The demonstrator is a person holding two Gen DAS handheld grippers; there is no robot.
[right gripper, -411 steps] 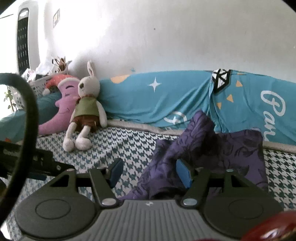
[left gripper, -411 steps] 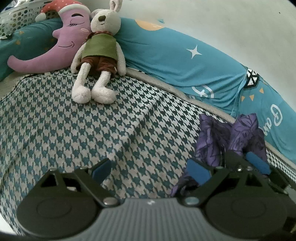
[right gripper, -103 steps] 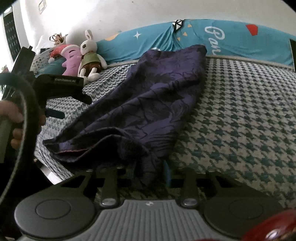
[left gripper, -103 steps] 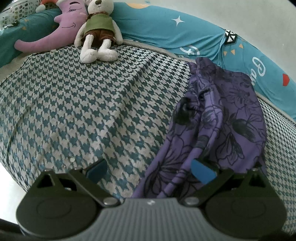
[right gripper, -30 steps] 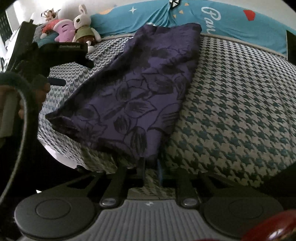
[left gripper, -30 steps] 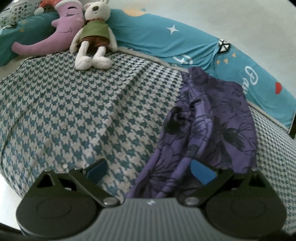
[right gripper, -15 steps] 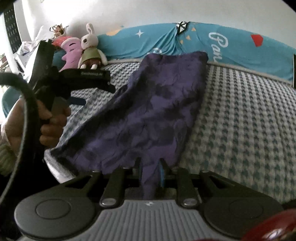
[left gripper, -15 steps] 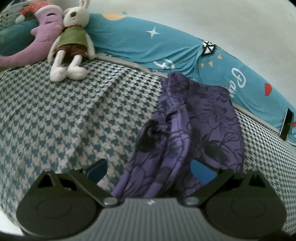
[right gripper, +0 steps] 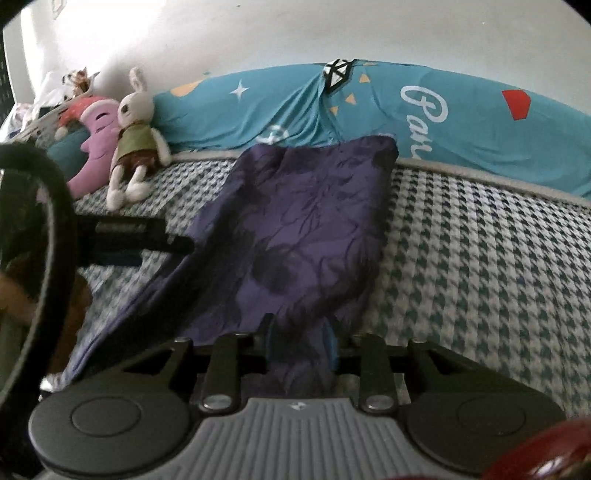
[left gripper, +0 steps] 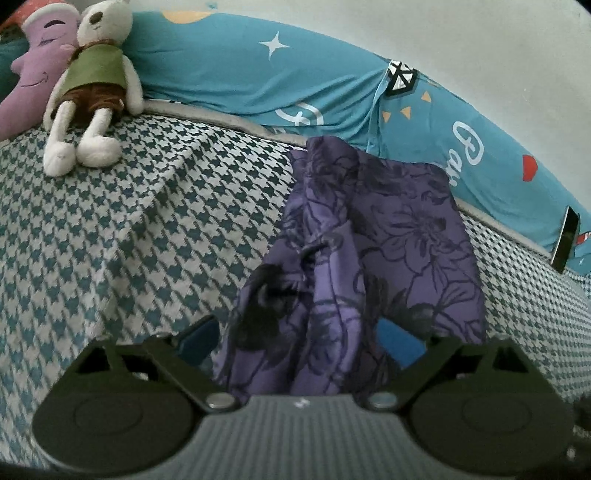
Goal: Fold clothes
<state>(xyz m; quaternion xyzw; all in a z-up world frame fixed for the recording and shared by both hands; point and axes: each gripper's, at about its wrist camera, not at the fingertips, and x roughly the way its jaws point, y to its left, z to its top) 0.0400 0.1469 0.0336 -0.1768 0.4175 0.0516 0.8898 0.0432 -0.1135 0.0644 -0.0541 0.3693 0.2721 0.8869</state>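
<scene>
Covering nearly everything below us is the houndstooth bedspread (left gripper: pixel 129 229), teal and white, with a long teal pillow (right gripper: pixel 461 122) running along its far edge against the pale wall (right gripper: pixel 332 33). Across the bedspread lies the purple floral garment (right gripper: pixel 306 229), its far end up against the teal pillow and its near end drawn toward us, bunched into folds on the left side.

Our right gripper (right gripper: pixel 301 347) has its blue pads pressed together on the near hem of the garment, which rises off the bed into the pinch. Our left gripper (left gripper: pixel 299 338) has its jaws spread wide, with the bunched left edge of the garment gathered between the two blue pads (left gripper: pixel 400 341) but not clamped. In the right wrist view we see the left tool's black body at the garment's left edge, with part of a hand (right gripper: pixel 14 295) behind it.

At the far left corner a rabbit plush (left gripper: pixel 92 81) in a green top sits against the pillow, beside a pink moon cushion (right gripper: pixel 94 147). A dark phone (left gripper: pixel 567 243) leans on the pillow at the far right.
</scene>
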